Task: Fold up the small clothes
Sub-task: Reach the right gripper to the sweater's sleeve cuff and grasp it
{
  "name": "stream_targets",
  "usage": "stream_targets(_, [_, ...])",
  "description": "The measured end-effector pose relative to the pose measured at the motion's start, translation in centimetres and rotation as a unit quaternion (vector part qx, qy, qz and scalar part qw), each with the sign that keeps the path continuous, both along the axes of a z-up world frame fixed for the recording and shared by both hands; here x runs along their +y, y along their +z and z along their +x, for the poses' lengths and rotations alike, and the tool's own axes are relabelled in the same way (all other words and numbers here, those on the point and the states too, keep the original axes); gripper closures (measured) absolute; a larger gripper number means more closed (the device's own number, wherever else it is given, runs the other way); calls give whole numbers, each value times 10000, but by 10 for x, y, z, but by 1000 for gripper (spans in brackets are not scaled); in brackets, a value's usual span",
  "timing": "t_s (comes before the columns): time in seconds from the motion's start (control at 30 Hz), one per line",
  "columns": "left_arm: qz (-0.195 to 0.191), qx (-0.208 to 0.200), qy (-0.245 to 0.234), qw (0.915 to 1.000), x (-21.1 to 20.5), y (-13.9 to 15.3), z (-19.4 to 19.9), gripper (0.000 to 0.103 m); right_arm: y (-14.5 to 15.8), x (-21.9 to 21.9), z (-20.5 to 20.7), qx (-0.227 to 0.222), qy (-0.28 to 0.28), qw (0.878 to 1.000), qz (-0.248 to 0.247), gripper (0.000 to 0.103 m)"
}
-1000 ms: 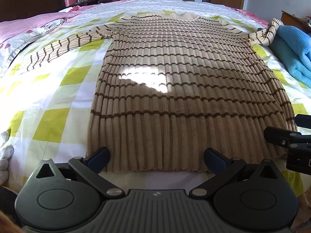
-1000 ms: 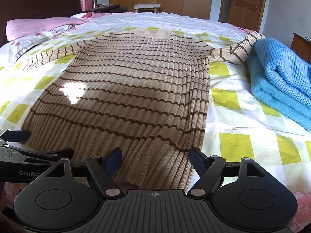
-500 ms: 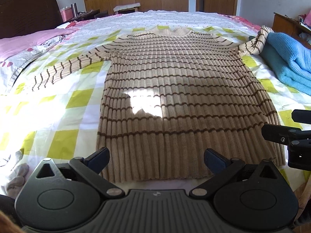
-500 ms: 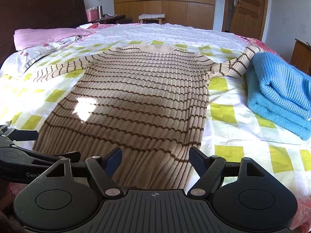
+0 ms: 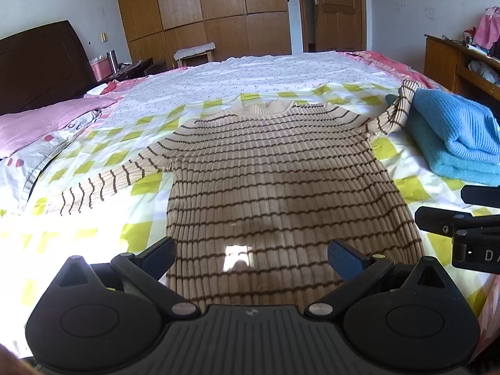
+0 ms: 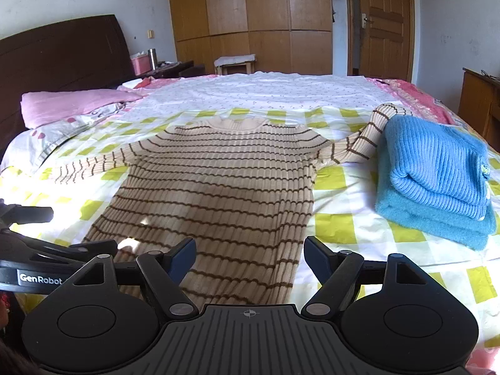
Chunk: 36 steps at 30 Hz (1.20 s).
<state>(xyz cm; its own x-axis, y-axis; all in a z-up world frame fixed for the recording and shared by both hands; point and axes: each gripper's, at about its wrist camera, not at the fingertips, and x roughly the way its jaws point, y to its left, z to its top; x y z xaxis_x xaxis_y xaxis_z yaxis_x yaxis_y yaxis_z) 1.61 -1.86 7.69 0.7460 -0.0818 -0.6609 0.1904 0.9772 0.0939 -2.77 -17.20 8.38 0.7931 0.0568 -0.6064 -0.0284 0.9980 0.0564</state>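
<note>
The left gripper [image 5: 251,257] has its jaws spread wide with nothing between them, hanging above the lower hem of the one striped sweater [image 5: 281,187]; whether the fingertips touch the knit cannot be told. The right gripper [image 6: 250,254] likewise has its jaws wide apart and empty, poised over the sweater's lower right corner, which fills the bottom centre of the right wrist view. Each gripper shows in the other's view: the right at the right edge of the left view, the left at the lower left edge of the right view. The sweater lies flat, front up, in the middle of both frames on the checked sheet [image 6: 337,225] of the bed [image 5: 281,68], one sleeve stretched toward the left, the other sleeve [image 6: 365,137] rising onto a single stack of folded blue knitwear [image 6: 437,181] at the right. One pink pillow [image 6: 72,103] sits at upper left. No container is close enough to see inside.
</note>
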Motion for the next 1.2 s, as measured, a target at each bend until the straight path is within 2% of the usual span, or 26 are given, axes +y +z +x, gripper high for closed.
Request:
stream_targets(0.33, [-354, 14, -249, 9991, -27, -7, 54, 0, 3, -41, 46, -19, -538, 9985, 113, 27])
stream_targets(0.57, [-624, -67, -402, 9972, -45, -10, 91, 0, 28, -71, 94, -171, -809, 9966, -65, 30])
stream_targets(0.77, [-755, -232, -402, 9961, -60, -13, 120, 0, 43, -100, 152, -209, -1079, 9930, -443, 33])
stream_targets(1.0, [-769, -354, -322, 9959, -70, -30, 142, 0, 36, -134, 228, 25, -1543, 9848, -791, 33])
stream_targets(1.2, [-798, -293, -282, 9960, -67, -48, 151, 0, 10, -159, 279, 399, -1998, 9735, -1042, 35])
